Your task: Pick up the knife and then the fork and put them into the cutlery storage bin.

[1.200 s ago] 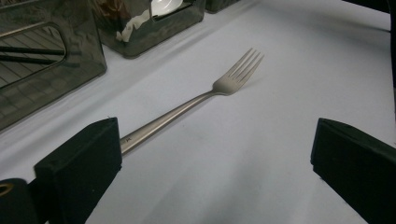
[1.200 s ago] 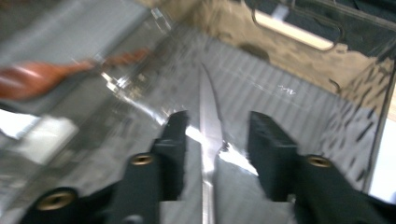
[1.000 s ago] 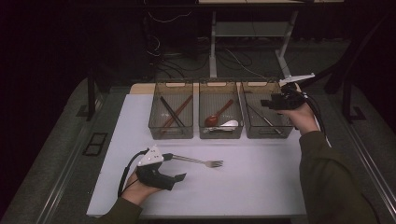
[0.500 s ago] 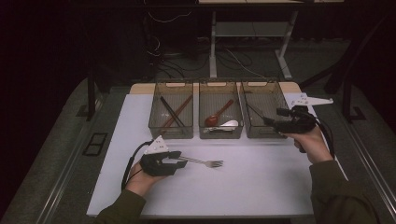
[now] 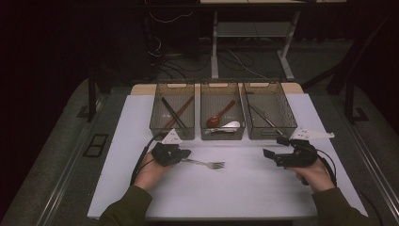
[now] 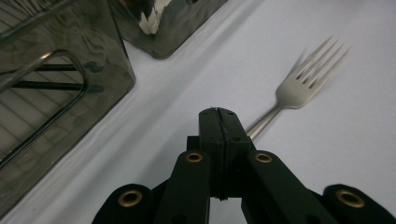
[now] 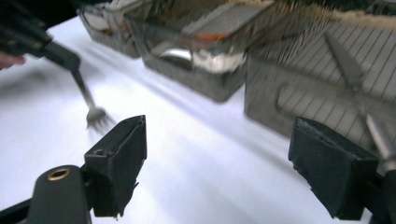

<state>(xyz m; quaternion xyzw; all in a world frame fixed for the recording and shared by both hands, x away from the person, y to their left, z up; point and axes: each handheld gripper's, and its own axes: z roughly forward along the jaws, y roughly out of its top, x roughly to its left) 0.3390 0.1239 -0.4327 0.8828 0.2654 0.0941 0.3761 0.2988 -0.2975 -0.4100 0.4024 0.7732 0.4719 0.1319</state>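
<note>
The left hand-held gripper (image 6: pixel 219 122) had just clamped the fork (image 6: pixel 299 84) by its handle; stiff, light, slick steel. The right hand-held gripper (image 7: pixel 219 163) gaped empty.

Silver fork (image 5: pixel 210 164), white table (image 5: pixel 244 188), red spoon (image 5: pixel 214 120), smoky-grey bins (image 5: pixel 268 133)

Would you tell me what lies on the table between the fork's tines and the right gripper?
Nothing: in the high view, bare white table separates the fork from the open right gripper.
</note>
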